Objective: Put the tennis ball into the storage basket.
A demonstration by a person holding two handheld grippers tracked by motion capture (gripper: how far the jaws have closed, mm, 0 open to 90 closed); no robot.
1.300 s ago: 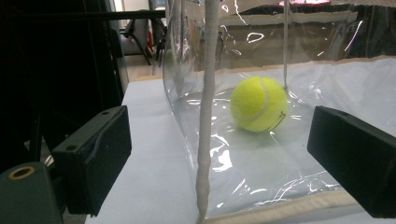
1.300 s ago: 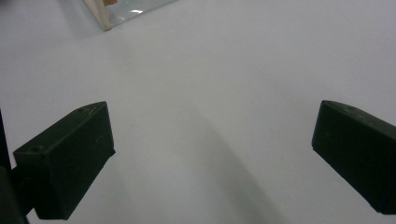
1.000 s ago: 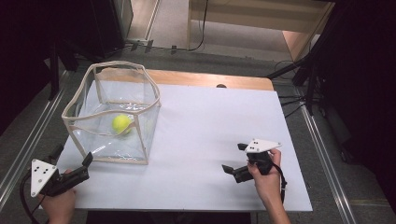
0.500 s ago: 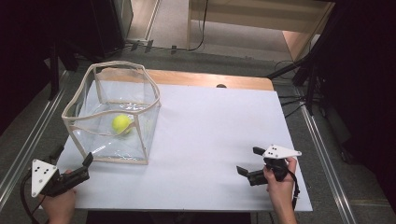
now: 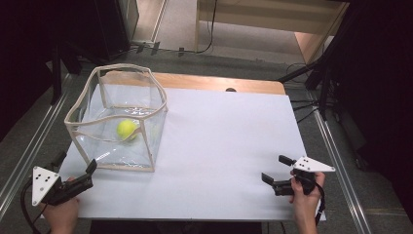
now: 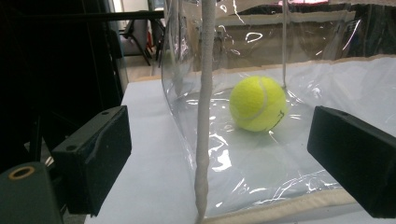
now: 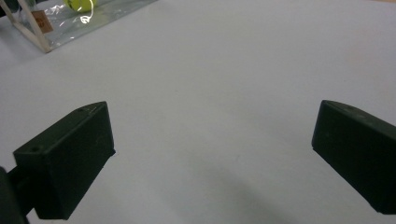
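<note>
Meanwhile the right claw (image 5: 276, 170), jaws wide, has drifted right; the left claw (image 5: 78, 162) stays released beside the clear box (image 5: 117, 117).

Tennis ball (image 5: 126, 129) inside clear bin (image 5: 146, 161)

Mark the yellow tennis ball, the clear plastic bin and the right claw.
Yellow tennis ball (image 6: 258, 103), left gripper view, its middle.
Clear plastic bin (image 5: 155, 138), high view, near corner post.
Right claw (image 5: 275, 170), high view, between fingertips.

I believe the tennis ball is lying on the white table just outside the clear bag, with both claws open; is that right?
Not quite: the tennis ball lies inside the clear bag, as the high view shows. Both the left claw and right claw are open.
</note>
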